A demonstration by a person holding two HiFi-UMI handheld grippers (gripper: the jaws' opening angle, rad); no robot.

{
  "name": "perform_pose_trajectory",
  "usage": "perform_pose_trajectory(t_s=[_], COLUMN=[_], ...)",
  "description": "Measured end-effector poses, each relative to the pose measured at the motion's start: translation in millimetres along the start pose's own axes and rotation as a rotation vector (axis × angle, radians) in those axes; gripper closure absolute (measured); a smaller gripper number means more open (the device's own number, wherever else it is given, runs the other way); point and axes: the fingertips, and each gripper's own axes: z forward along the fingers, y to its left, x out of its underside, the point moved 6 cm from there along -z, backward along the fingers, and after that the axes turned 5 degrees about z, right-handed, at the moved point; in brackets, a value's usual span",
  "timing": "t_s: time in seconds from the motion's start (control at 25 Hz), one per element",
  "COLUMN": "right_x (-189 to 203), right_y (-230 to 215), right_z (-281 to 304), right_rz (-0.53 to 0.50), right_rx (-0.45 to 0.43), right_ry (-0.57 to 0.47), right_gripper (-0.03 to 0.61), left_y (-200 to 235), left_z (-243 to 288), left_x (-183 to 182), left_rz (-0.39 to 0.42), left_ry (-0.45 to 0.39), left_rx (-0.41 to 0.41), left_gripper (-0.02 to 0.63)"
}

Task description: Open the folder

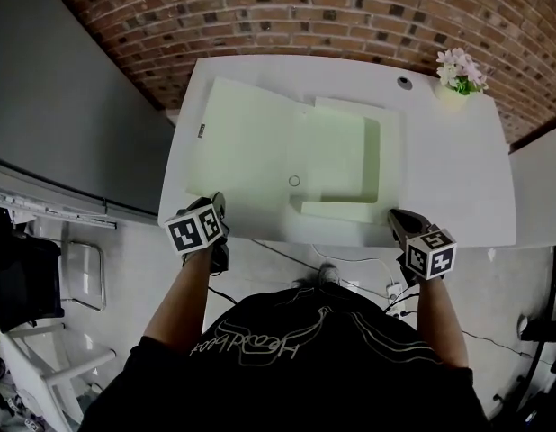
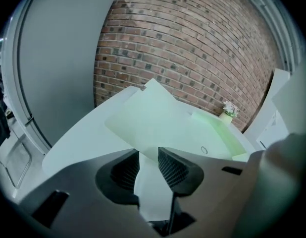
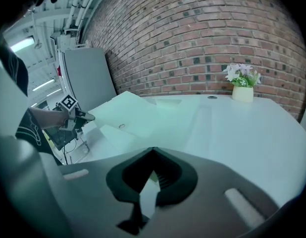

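A pale green folder [image 1: 260,142] lies spread open on the white table [image 1: 458,178]. Its flat cover is at the left and a raised box-like part at the right. It also shows in the left gripper view, folder [image 2: 158,118], and in the right gripper view, folder [image 3: 128,113]. My left gripper [image 1: 217,203] is at the table's near left edge, just short of the cover's corner. Its jaws stand apart, left gripper [image 2: 149,155], with only the surface showing between them. My right gripper [image 1: 397,216] hangs by the folder's near right corner. Its tips meet, right gripper [image 3: 152,152], with nothing seen held.
A small pot of flowers [image 1: 460,72] stands at the table's far right corner, beside a cable hole [image 1: 404,83]. A brick wall runs behind the table. A grey panel [image 1: 62,106] stands to the left, and cables lie on the floor below the near edge.
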Motion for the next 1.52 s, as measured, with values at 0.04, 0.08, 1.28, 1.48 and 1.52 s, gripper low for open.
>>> perform_pose_trajectory(t_s=[0.04,0.08,1.28,1.48,1.52], right_x=[0,0,-26,-35,-34], right_y=[1,1,35,74,83], right_z=[0,0,-59,-115,-127], right_rz=[0.002,0.003,0.033,0.003,-0.005], right_rx=[0.013,0.025,-0.064,-0.195,-0.225], right_ry=[-0.01,-0.016,-0.177,-0.281,-0.297], right_gripper=[0.577,0.577,0.576,0.577,0.577], left_y=[1,3,-45,-80,-90], left_z=[2,5,-61,-110,-122], left_x=[2,3,-31,-21,-16], left_rz=[0.017,0.027,0.03,0.055,0.068], left_ry=[0.008,0.017,-0.165,-0.23,-0.247], left_rx=[0.002,0.006,0.177,0.213,0.238], left_gripper=[0.515,0.512,0.509,0.509,0.51])
